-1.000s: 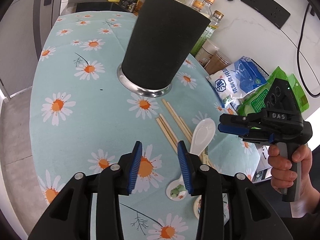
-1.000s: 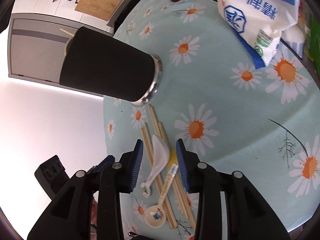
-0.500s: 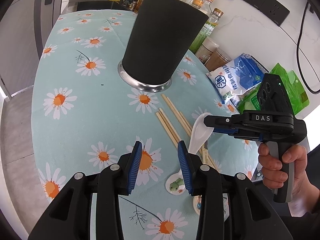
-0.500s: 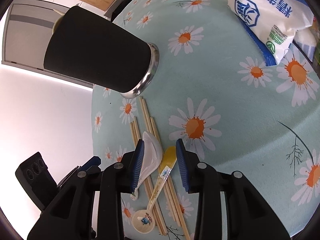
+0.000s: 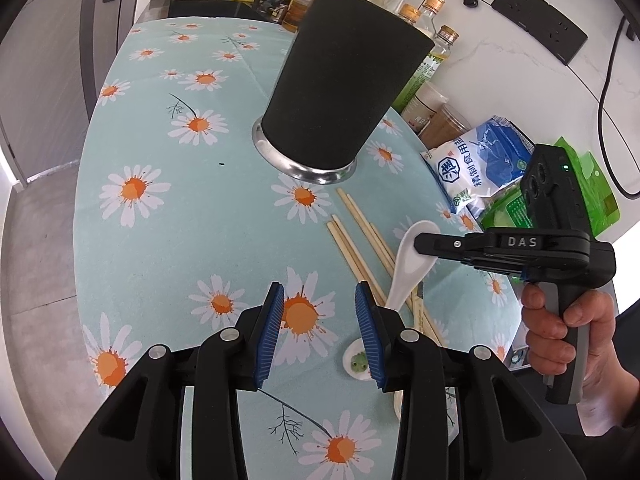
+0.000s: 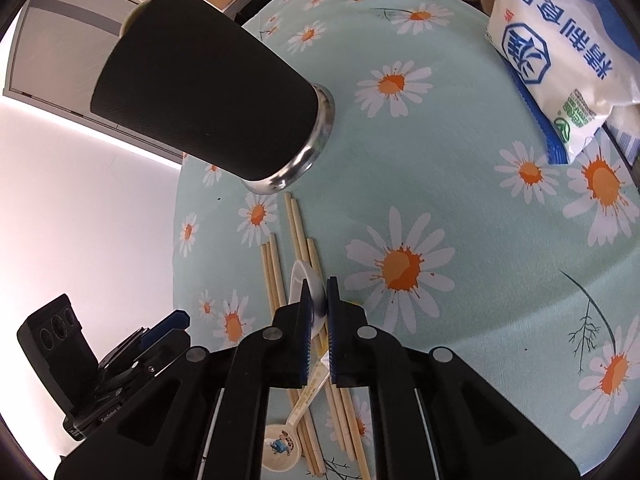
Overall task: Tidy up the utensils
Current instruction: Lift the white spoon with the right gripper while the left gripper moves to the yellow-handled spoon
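White wall (image 5: 500, 52), grey floor (image 5: 36, 240) — bright daylight

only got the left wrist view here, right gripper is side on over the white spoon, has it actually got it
Observer: Yes. In the right wrist view the right gripper has its jaws, which have just been closing, pinched on the bowl of the white spoon.
Operator: anything else caught in there
Observer: No. A second spoon, with a cartoon on its bowl, appears to lie on the cloth under the jaws, not between them.
Operator: chopsticks in the way
Observer: The chopsticks lie flat beside and under the white spoon; none sits between the jaws.
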